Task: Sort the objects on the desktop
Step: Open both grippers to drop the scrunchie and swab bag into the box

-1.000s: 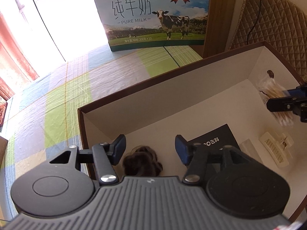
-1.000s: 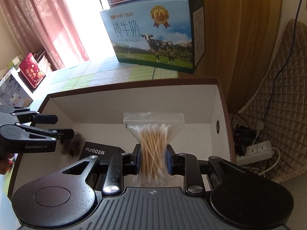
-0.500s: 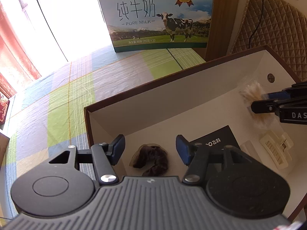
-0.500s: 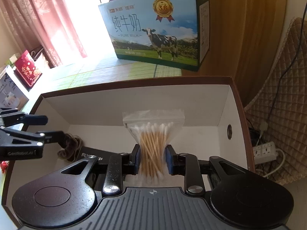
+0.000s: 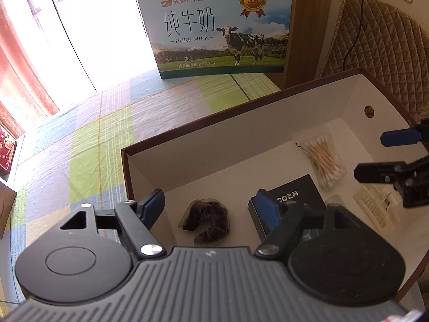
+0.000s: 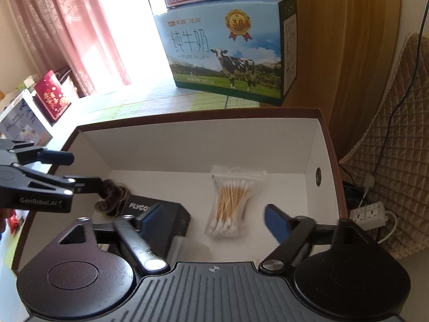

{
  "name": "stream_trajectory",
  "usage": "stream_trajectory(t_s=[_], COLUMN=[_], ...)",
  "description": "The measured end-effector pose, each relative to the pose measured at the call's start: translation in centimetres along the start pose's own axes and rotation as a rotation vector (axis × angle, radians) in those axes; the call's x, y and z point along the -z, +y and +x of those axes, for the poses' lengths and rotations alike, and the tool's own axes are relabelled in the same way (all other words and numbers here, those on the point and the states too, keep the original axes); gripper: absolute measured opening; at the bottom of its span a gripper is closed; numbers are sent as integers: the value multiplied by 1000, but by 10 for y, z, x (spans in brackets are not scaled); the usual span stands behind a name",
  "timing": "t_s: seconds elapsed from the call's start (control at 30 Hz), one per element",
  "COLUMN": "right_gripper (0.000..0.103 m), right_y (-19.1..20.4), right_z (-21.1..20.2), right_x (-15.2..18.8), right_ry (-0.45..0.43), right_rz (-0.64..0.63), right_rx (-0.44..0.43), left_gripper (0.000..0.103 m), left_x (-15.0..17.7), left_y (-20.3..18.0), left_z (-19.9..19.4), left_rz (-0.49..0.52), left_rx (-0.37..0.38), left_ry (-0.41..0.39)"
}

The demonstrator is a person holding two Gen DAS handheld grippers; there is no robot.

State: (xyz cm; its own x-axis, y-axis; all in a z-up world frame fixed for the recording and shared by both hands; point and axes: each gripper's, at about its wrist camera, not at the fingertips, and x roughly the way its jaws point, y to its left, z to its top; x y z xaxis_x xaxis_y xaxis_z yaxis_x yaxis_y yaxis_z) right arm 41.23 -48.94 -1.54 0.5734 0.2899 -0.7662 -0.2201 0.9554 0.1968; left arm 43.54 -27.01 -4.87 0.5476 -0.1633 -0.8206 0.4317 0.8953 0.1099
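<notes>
A brown box with a white inside (image 5: 203, 118) (image 6: 187, 139) holds the sorted items. A clear bag of cotton swabs (image 5: 323, 161) (image 6: 232, 204) lies on its floor. My right gripper (image 6: 211, 218) (image 5: 375, 153) hovers open just above and behind the bag, touching nothing. A brown hair scrunchie (image 5: 207, 221) (image 6: 110, 196) lies near the box's left wall, with my left gripper (image 5: 209, 206) (image 6: 83, 171) open above it. A black FLYCO box (image 5: 292, 196) (image 6: 161, 214) and a cream hair clip (image 5: 375, 209) also lie inside.
A milk carton box (image 5: 222, 29) (image 6: 230, 51) stands behind on the striped tablecloth (image 5: 88, 139). A quilted cushion (image 5: 380, 51) and a power strip (image 6: 370, 213) are off to the right. Gift boxes (image 6: 51, 95) sit at the left by the pink curtain.
My right gripper has let go of the cotton swab bag, which now lies on the box floor, and its fingers have spread. My left gripper has risen, staying open above the scrunchie.
</notes>
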Motion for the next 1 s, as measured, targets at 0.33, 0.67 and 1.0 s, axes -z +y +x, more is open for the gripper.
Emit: stream_trajectory(t_s=[0.33,0.67,1.0], right_gripper=[101,101,101], right_y=[15,29,45], right_z=[-28,-57,-82], right_x=[11,22,35], right_ry=[-38,-69,-92], right_rz=[-24,-39,-62], right_rx=[-16,-19,-4], left_gripper=[91,94,95], left_x=[7,23,42], left_y=[-10,-15,-21], left_z=[-32,-70,-102], left_rz=[6,-24,-59], left_rx=[-3,-11,-25], left_ry=[-35,-59,-66])
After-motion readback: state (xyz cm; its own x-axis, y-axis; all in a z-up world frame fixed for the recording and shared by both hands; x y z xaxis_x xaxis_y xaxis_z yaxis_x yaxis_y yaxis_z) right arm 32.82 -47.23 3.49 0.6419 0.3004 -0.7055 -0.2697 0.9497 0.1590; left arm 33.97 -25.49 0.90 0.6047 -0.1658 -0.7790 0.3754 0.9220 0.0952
